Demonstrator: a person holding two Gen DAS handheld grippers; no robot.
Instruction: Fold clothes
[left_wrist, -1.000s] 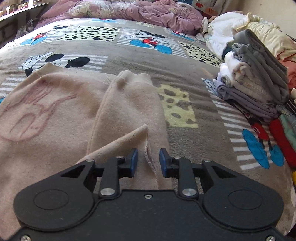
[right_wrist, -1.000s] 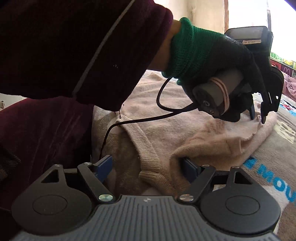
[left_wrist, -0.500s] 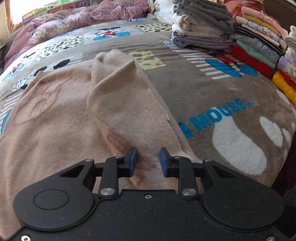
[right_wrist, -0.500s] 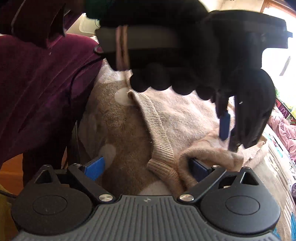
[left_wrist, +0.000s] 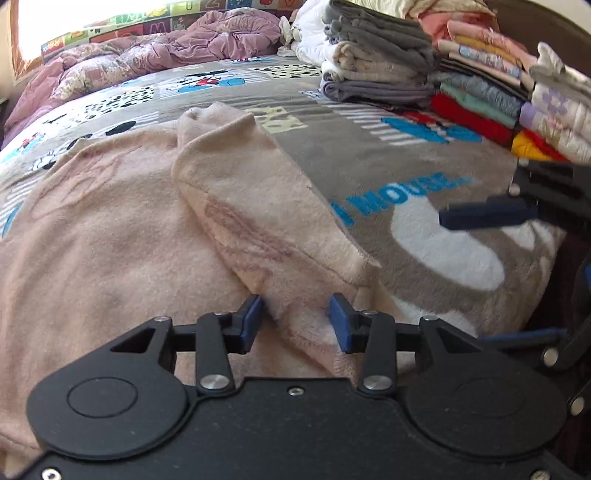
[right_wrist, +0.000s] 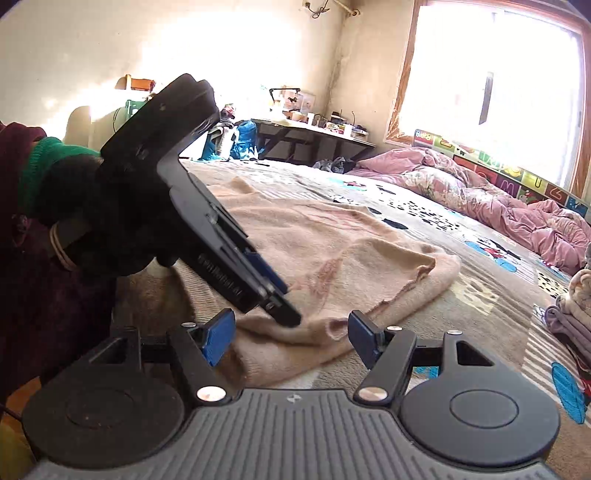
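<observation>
— Sweater first: where's the beige fleecy sweater (left_wrist: 122, 236) from your end?

— Spread flat on the bed's grey cartoon-print blanket (left_wrist: 369, 147), one sleeve (left_wrist: 258, 214) folded back over the body. On my left gripper (left_wrist: 295, 319) the jaws are parted, blue pads (left_wrist: 251, 321) on either side of the sleeve's near end. I see fabric between them but no pinch; they hold nothing.

— And the right one?

— My right gripper (right_wrist: 291, 336) has its jaws spread wide, over the sweater's near edge (right_wrist: 295, 354), which bunches into a soft roll between the pads (right_wrist: 219, 334). Nothing is clamped. The left gripper crosses in front of that camera, tilted down, its tip just above the cloth, my black-gloved hand (right_wrist: 92, 206) with the green cuff around its handle.

— What's around the garment?

— Past the sleeve, on the right in the left view, stacks of folded clothes (left_wrist: 461, 74) in grey, white, red and yellow sit well apart from the sweater. A crumpled pink quilt (right_wrist: 498, 199) lies at the far side of the bed under the bright window (right_wrist: 491, 81), and a cluttered dark surface (right_wrist: 314, 129) stands against the back wall.
</observation>
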